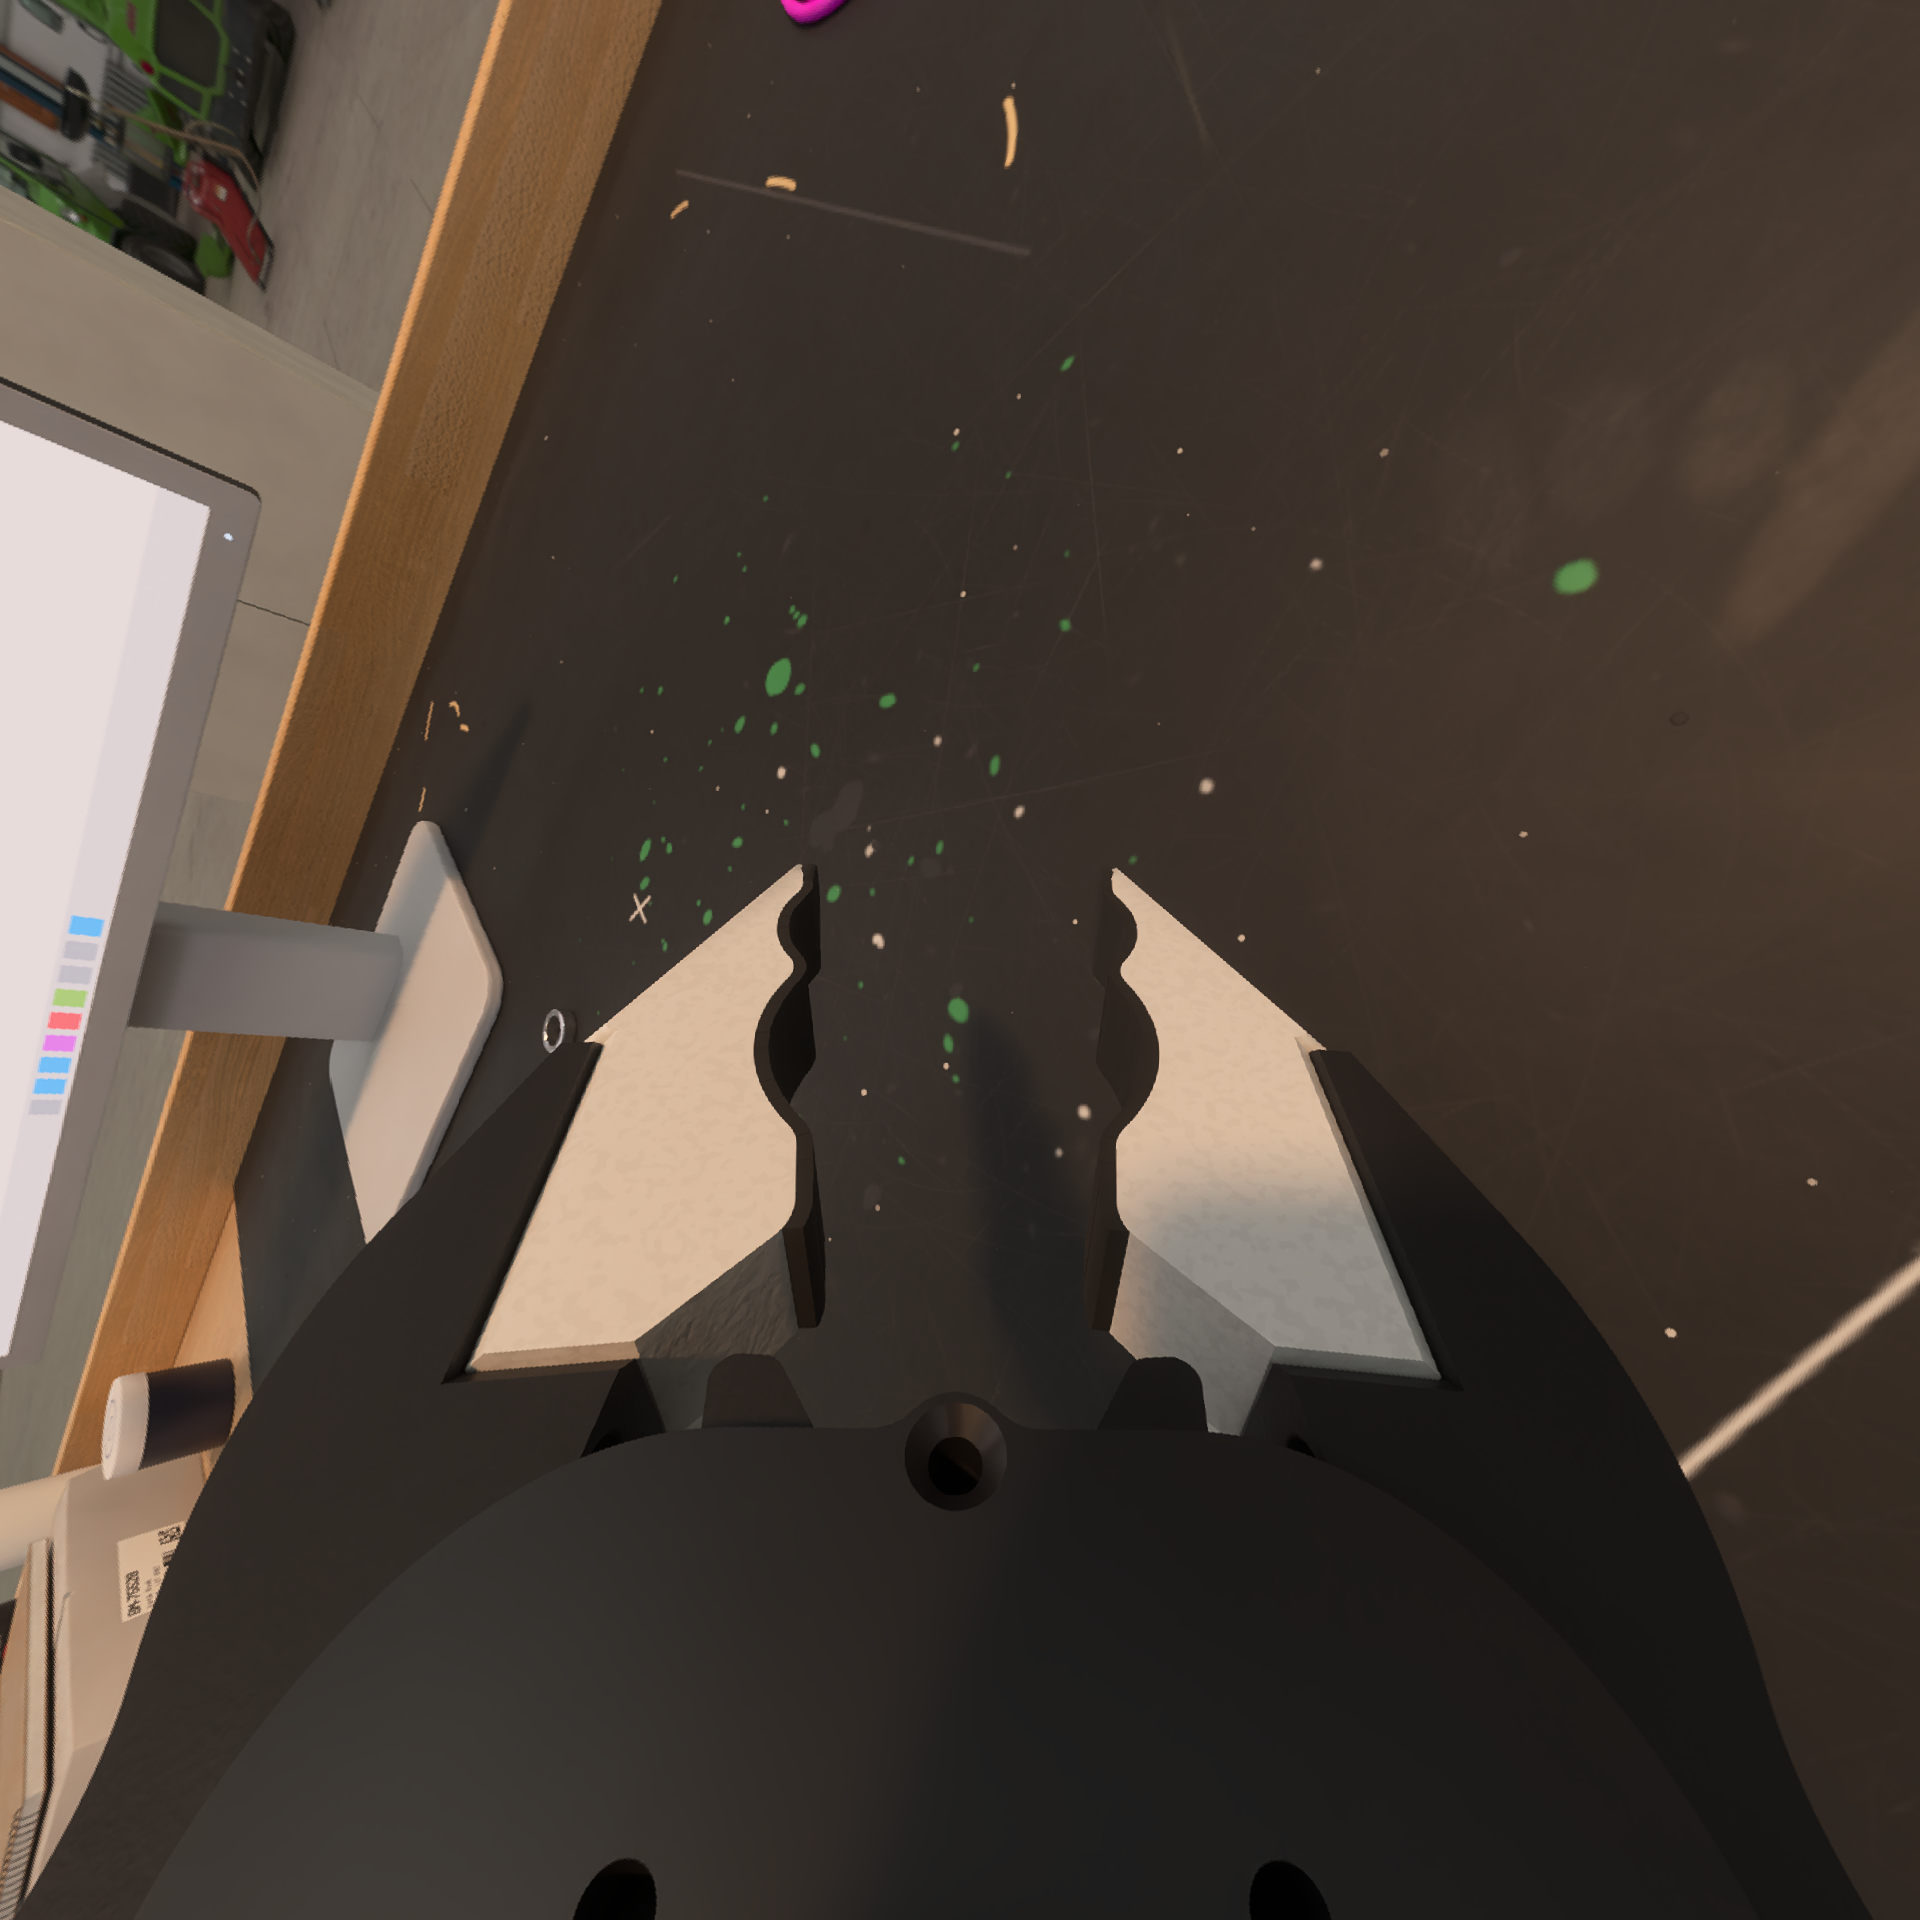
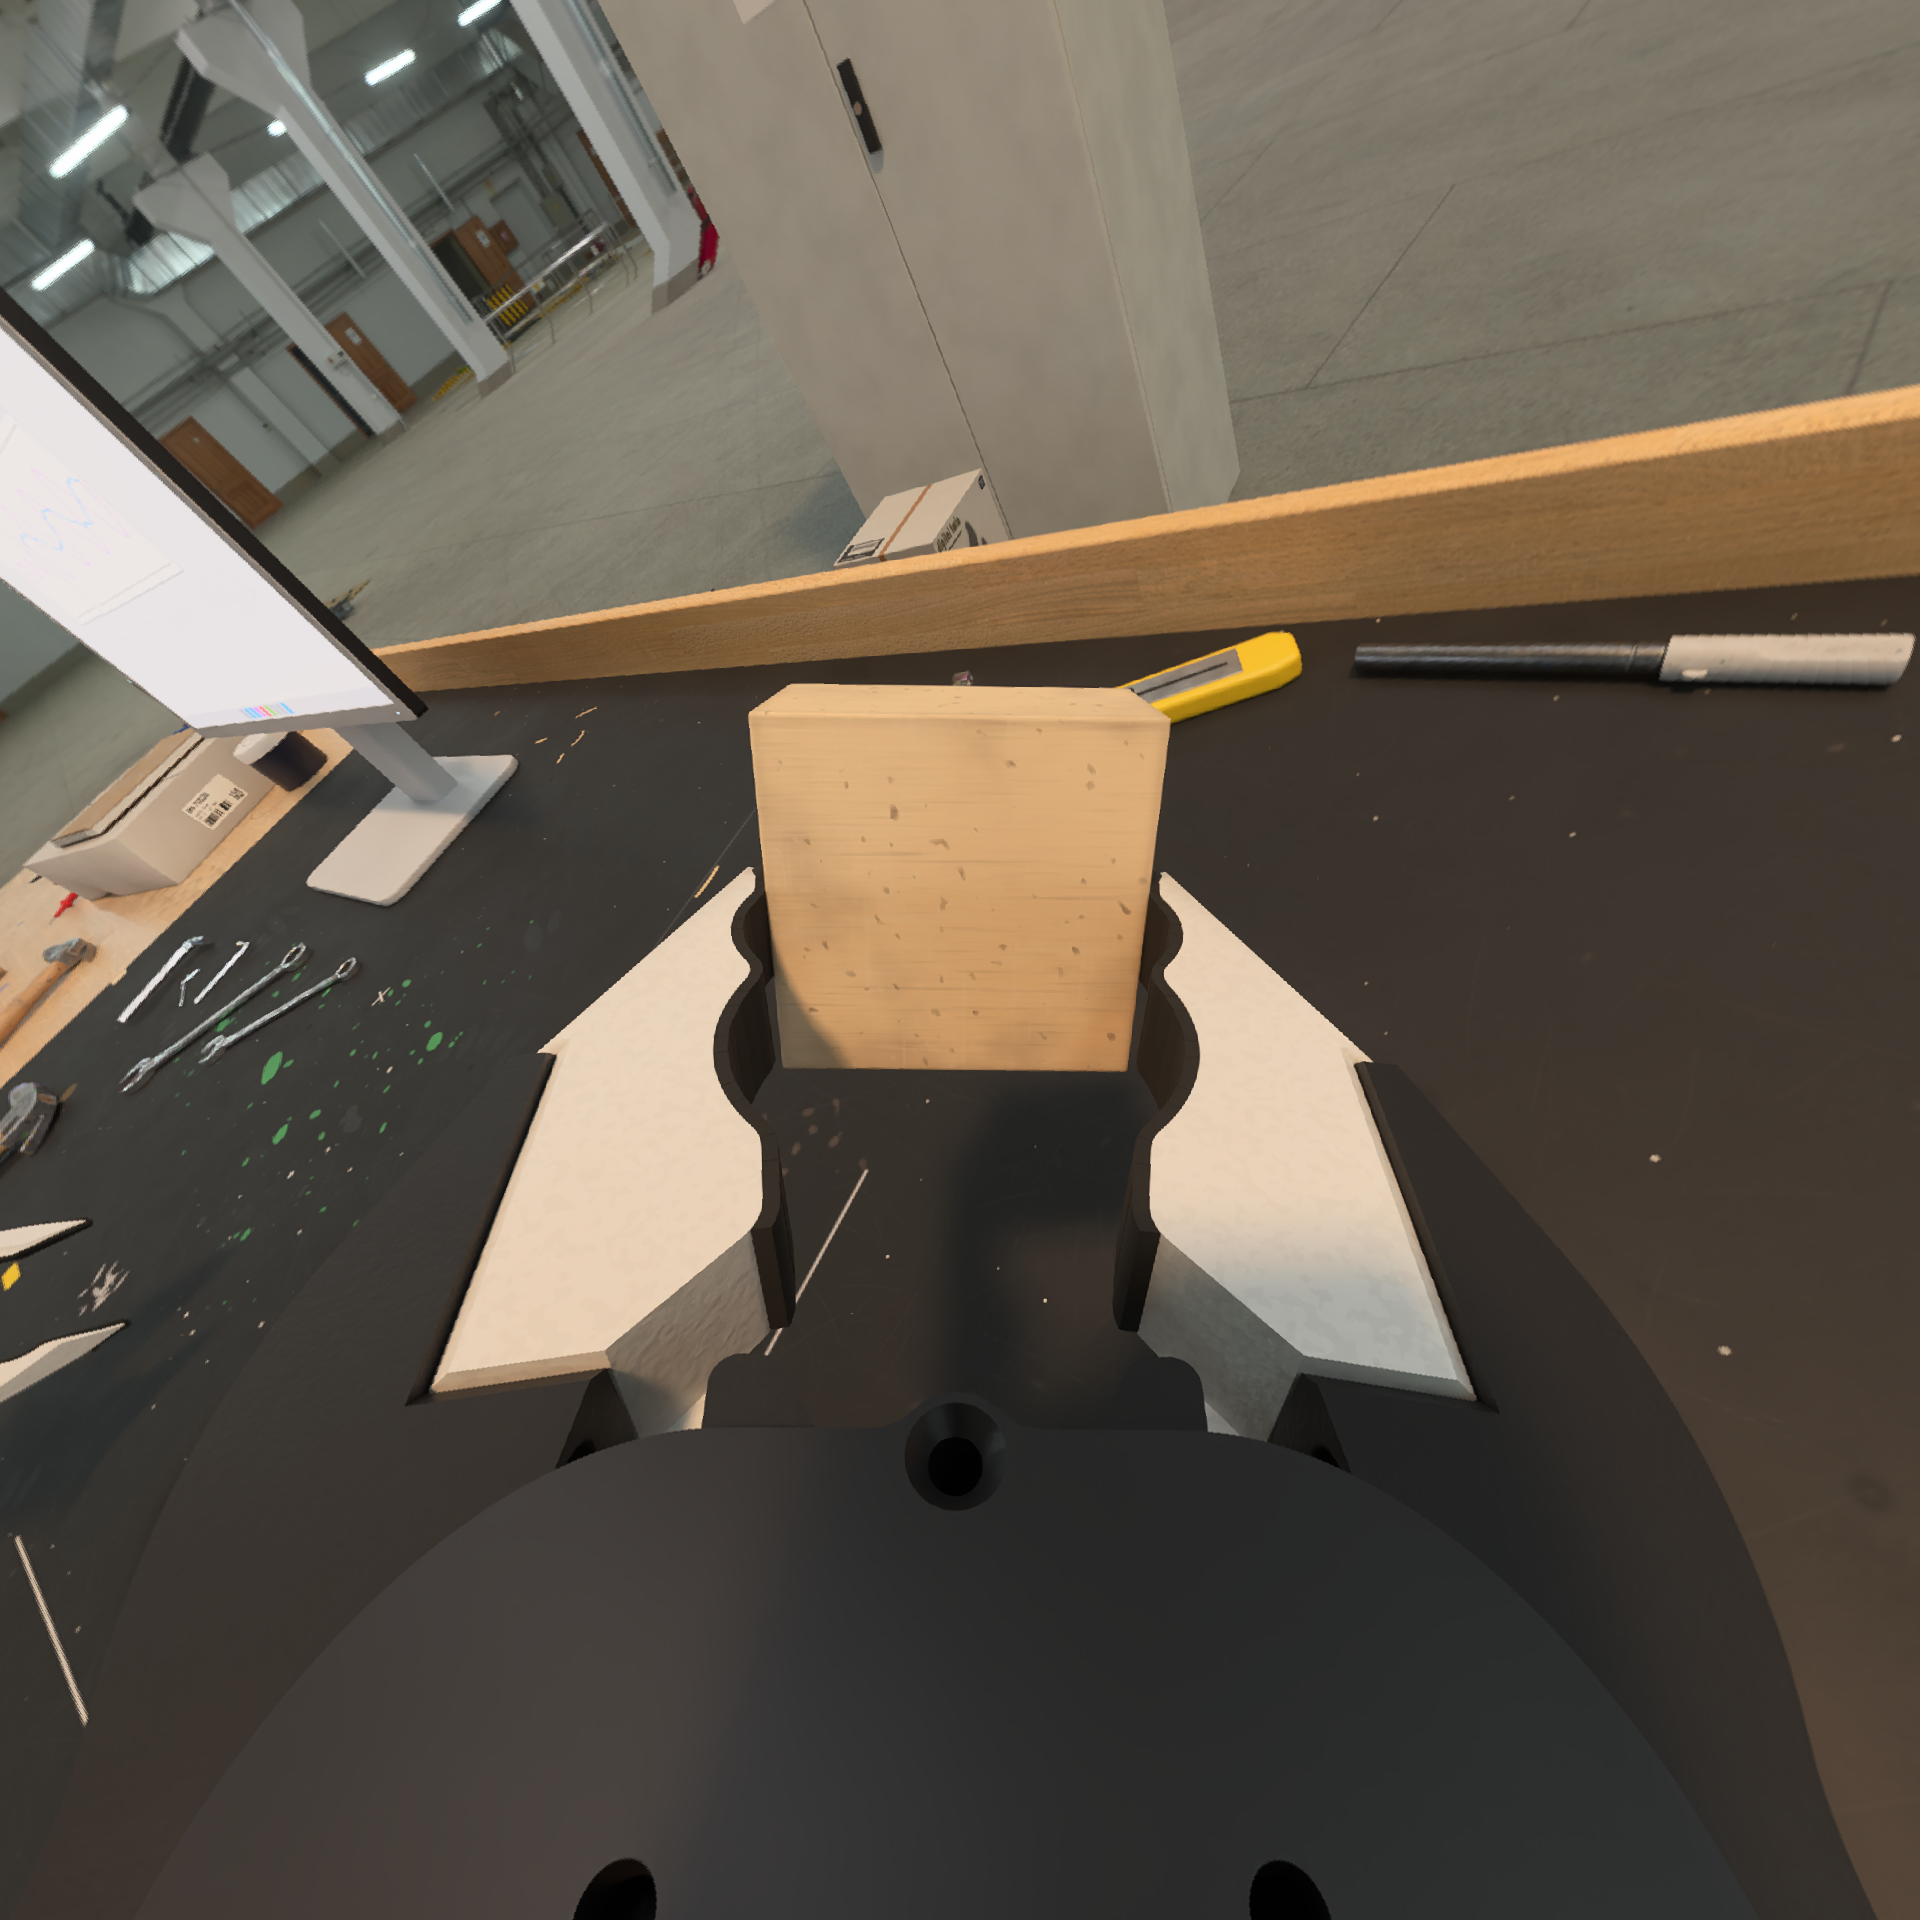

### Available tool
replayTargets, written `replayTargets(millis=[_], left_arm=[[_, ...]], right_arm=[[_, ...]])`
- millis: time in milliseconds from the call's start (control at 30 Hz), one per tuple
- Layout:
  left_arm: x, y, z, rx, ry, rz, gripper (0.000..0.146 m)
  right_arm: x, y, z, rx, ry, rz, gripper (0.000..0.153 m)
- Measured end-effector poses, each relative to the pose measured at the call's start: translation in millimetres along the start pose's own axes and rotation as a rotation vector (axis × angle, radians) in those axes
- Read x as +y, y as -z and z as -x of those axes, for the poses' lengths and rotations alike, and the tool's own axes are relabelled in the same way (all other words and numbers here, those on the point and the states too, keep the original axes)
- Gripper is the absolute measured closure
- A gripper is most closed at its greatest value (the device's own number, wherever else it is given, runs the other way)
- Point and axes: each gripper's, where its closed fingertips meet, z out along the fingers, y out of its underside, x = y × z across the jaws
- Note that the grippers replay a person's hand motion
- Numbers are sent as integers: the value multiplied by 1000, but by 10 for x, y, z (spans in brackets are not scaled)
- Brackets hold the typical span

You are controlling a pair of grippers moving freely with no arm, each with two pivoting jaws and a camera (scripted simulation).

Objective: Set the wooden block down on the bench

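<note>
The wooden block [image 2: 956, 883], a pale cube with small dark flecks, stands upright between the fingers of my right gripper [image 2: 956, 878]. Both fingers press its sides, so the gripper is shut on it. The block's lower edge sits close over the dark bench mat [image 2: 1558, 935]; I cannot tell whether it touches. My left gripper [image 1: 961, 878] is open and empty above the mat [image 1: 1351, 416], over green paint specks. Its white fingertips [image 2: 52, 1351] show at the left edge of the right wrist view.
A monitor [image 2: 156, 582] on a white stand [image 2: 416, 831] stands at the left. A yellow utility knife [image 2: 1226, 670] and a marker [image 2: 1631, 660] lie behind the block by the wooden bench edge [image 2: 1351, 540]. Wrenches [image 2: 239, 1008] and a hammer [image 2: 42, 977] lie left.
</note>
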Motion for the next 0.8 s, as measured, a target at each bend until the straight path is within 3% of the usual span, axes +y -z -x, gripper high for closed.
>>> replayTargets(millis=[100,467,800], left_arm=[[18,-27,-37,7,-8,10,93],[58,-48,-101,22,-22,22,93],[106,-41,-151,31,-45,37,94]], right_arm=[[149,-69,-73,26,-5,37,82],[909,-304,-303,218,216,454,82],[1243,-387,-411,244,221,664,82]])
